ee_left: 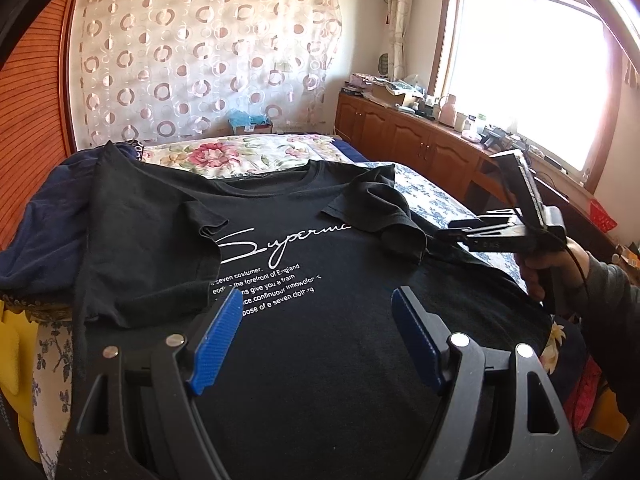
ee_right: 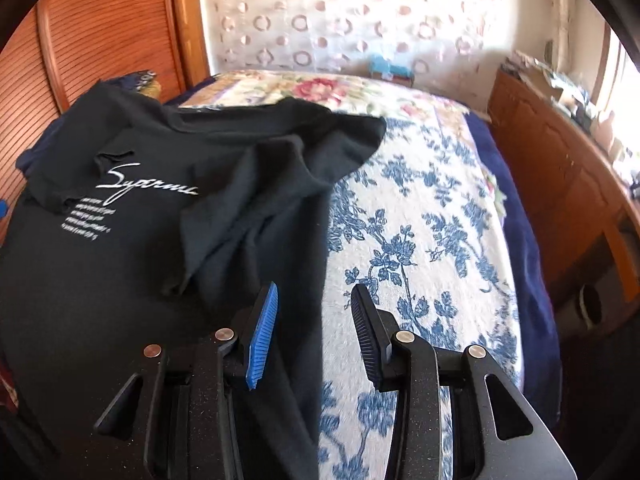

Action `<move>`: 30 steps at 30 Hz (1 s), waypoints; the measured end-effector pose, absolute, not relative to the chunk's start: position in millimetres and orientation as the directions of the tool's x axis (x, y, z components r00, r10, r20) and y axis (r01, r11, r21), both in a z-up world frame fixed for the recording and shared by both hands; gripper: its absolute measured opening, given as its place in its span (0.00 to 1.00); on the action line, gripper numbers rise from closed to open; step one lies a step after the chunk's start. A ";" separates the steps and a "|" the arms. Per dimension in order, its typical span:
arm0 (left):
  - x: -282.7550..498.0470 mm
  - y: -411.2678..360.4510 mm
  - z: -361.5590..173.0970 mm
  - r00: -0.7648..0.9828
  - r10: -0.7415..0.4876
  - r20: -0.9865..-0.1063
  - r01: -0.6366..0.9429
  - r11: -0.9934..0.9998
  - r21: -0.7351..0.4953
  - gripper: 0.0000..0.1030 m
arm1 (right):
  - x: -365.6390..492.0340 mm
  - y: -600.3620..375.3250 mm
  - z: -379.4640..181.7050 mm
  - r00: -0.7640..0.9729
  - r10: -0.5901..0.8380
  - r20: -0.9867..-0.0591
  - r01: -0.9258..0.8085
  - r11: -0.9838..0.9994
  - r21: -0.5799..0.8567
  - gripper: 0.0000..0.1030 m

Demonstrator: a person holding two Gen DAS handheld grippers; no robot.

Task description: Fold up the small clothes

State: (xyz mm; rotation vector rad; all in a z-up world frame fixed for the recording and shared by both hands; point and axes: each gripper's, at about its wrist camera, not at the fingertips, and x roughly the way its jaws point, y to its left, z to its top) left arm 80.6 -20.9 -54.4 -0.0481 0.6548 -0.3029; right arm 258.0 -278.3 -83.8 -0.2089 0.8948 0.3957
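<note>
Floral bedding (ee_right: 420, 216), a woven blue-and-white spread, is seen under everything in a sunlit bedroom. Nearest, the left gripper (ee_left: 318, 336) is held above the lower front of the black T-shirt (ee_left: 320, 320), its ribbed blue pads spread wide with nothing between them. The right gripper (ee_right: 314, 334) is poised over the shirt's right edge, jaws partly parted; the dark hem is seen beneath the gap, yet no pinch is made. Soft matte jersey is laid front-up on the bed, white script print (ee_left: 280, 240) showing. Both short sleeves are already turned inward: the left sleeve (ee_left: 152, 240) lies fairly flat, the right sleeve (ee_left: 384, 208) is bunched and creased. Halving the body appears to remain. Farther off, a circle-patterned curtain (ee_left: 200, 60) and wooden cabinets (ee_left: 420, 140) are made out.
</note>
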 end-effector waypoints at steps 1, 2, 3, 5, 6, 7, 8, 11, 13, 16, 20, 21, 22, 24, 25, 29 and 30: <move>81.8 -21.3 -55.3 0.749 -0.290 -0.595 0.261 0.956 -0.136 0.75 | 263.2 -276.7 -86.8 0.551 0.247 -0.797 -0.422 0.907 -0.010 0.37; 83.3 -21.6 -55.5 0.748 -0.288 -0.597 0.261 0.956 -0.135 0.75 | 267.4 -275.5 -89.3 0.543 0.246 -0.803 -0.425 0.905 -0.010 0.37; 84.9 -21.9 -55.6 0.748 -0.287 -0.598 0.260 0.956 -0.134 0.75 | 269.8 -275.7 -89.2 0.546 0.254 -0.798 -0.427 0.904 -0.004 0.37; 85.0 -22.0 -55.1 0.749 -0.288 -0.597 0.260 0.956 -0.136 0.75 | 273.9 -275.5 -89.2 0.537 0.269 -0.800 -0.436 0.900 0.010 0.25; 85.5 -21.2 -55.3 0.749 -0.290 -0.596 0.260 0.956 -0.138 0.75 | 274.4 -274.6 -89.0 0.522 0.296 -0.800 -0.460 0.888 0.028 0.05; 85.9 -21.4 -55.4 0.747 -0.291 -0.598 0.260 0.956 -0.140 0.75 | 274.3 -272.9 -88.6 0.505 0.324 -0.800 -0.486 0.873 0.047 0.03; 86.9 -21.6 -55.4 0.746 -0.292 -0.599 0.260 0.955 -0.141 0.75 | 273.1 -273.2 -87.0 0.509 0.324 -0.797 -0.495 0.868 0.037 0.01; 88.6 -22.3 -54.3 0.747 -0.287 -0.599 0.260 0.956 -0.133 0.75 | 271.4 -286.5 -75.1 0.571 0.267 -0.776 -0.450 0.893 -0.024 0.00; 90.7 -22.3 -53.9 0.746 -0.289 -0.599 0.260 0.956 -0.138 0.75 | 276.2 -303.4 -66.7 0.636 0.152 -0.757 -0.352 0.930 -0.109 0.00; 94.2 -24.7 -54.3 0.743 -0.293 -0.601 0.263 0.955 -0.140 0.75 | 289.0 -329.7 -62.5 0.643 0.111 -0.758 -0.264 0.961 -0.083 0.00; 107.2 -33.5 -55.7 0.731 -0.312 -0.607 0.293 0.947 -0.134 0.75 | 282.5 -337.1 -56.6 0.664 0.160 -0.730 -0.275 0.961 -0.039 0.00; 113.5 -36.9 -56.2 0.725 -0.317 -0.611 0.303 0.944 -0.131 0.75 | 279.1 -334.5 -57.1 0.665 0.167 -0.727 -0.282 0.959 -0.037 0.00; 119.9 -40.3 -55.6 0.719 -0.326 -0.614 0.317 0.940 -0.128 0.75 | 276.3 -331.7 -57.7 0.667 0.175 -0.724 -0.288 0.957 -0.034 0.00; 132.0 -46.8 -55.4 0.711 -0.325 -0.624 0.332 0.937 -0.110 0.75 | 269.6 -324.7 -59.3 0.662 0.200 -0.722 -0.311 0.950 -0.023 0.00; 141.8 -51.8 -54.7 0.705 -0.325 -0.630 0.344 0.934 -0.097 0.75 | 266.3 -321.4 -60.2 0.658 0.211 -0.722 -0.321 0.947 -0.016 0.01; 181.5 -70.6 -54.6 0.685 -0.338 -0.645 0.375 0.923 -0.086 0.74 | 248.8 -301.0 -67.2 0.640 0.256 -0.725 -0.366 0.931 0.005 0.24; 193.8 -76.0 -56.1 0.675 -0.341 -0.654 0.378 0.921 -0.091 0.70 | 246.0 -296.8 -68.9 0.632 0.265 -0.728 -0.376 0.927 0.010 0.38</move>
